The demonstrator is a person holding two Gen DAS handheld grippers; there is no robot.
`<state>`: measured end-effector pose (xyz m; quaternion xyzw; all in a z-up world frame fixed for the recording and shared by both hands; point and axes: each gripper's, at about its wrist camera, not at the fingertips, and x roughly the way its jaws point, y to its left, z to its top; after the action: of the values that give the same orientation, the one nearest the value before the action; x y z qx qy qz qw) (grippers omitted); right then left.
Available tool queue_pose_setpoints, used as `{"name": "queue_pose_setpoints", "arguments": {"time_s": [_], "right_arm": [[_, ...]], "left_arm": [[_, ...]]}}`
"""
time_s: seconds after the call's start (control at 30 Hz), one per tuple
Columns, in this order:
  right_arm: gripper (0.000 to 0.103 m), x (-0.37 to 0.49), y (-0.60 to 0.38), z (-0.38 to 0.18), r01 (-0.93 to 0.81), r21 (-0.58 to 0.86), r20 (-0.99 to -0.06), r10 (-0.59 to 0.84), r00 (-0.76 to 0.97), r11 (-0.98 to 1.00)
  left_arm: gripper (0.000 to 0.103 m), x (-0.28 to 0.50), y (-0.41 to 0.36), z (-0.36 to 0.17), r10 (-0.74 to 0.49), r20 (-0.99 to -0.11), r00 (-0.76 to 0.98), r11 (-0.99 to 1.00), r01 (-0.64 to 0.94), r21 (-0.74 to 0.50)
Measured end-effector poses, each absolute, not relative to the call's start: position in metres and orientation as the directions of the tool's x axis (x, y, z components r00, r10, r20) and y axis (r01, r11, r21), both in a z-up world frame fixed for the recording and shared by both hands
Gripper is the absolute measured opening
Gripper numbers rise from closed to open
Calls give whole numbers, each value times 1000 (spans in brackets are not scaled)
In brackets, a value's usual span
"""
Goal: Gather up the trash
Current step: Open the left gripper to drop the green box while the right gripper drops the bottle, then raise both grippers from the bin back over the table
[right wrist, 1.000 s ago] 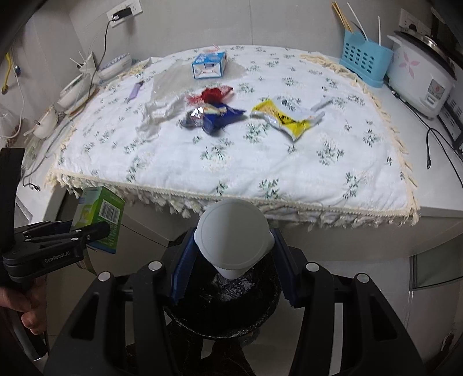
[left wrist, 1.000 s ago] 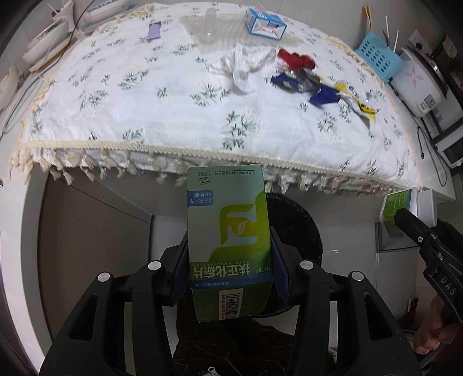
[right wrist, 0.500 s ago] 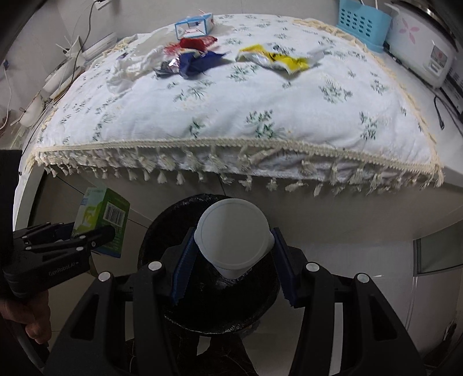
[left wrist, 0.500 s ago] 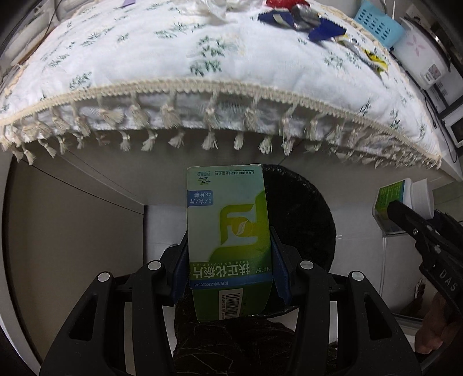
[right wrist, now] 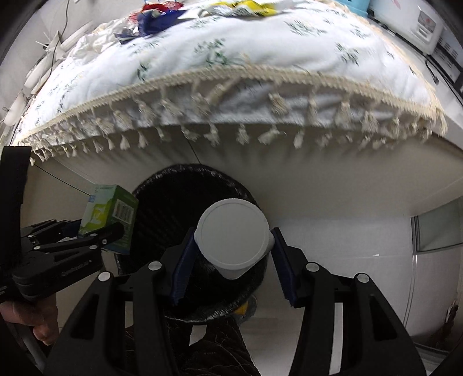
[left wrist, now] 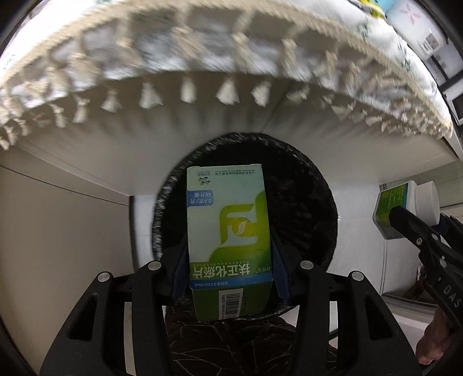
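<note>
Left tool (left wrist: 230, 254): blue pads clamped on the two sides of a green-and-white carton (left wrist: 228, 228), barcode end nearest the camera, held above the mouth of the bin.

Right tool (right wrist: 233, 254): pads closed on a white bottle (right wrist: 233, 231) with a round ribbed cap facing the camera, also over the bin; the left wrist view shows a green label on its body.

Bin (right wrist: 173, 199): round, lined with a black bag, on the floor below the front edge of the table (right wrist: 318, 185).

Tablecloth (right wrist: 260, 55): white, leaf print, cream tasselled fringe hanging over the front edge.

Wrappers (right wrist: 156, 17): red, blue and yellow, lying toward the table's far edge.
</note>
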<state>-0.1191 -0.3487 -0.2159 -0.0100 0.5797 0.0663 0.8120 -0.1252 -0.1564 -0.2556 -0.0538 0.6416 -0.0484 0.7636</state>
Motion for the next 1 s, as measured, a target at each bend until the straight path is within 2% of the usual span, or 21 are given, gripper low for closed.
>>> {"name": "queue_pose_setpoints", "arguments": {"time_s": [0.13,0.23,0.3,0.6,1.0], "right_arm": [[49,-123,-355,-218,-111,49,-946,82,313,993],[49,-123,-357,-219,-106,47,-947,78,310,993],[49,-123,-356,-221,-110,46,-947,79,312,993],[49,-115,-334,-224,-146,63,-948,105,301,987],[49,-97,-285,-241,-229,82,-951,145,273,970]], "left_arm": [[49,-123,-176,-266,-161,-974,159,987,38,-157],[55,-122,-182,-265,-165,-971,171,986,57,-157],[70,-122,-182,-260,-158,-968,194,987,64,-148],[93,-120,-152,-238,-92,-965,245,995,-16,-99],[97,-127,-91,-220,-49,-958,283,988,-124,-88]]}}
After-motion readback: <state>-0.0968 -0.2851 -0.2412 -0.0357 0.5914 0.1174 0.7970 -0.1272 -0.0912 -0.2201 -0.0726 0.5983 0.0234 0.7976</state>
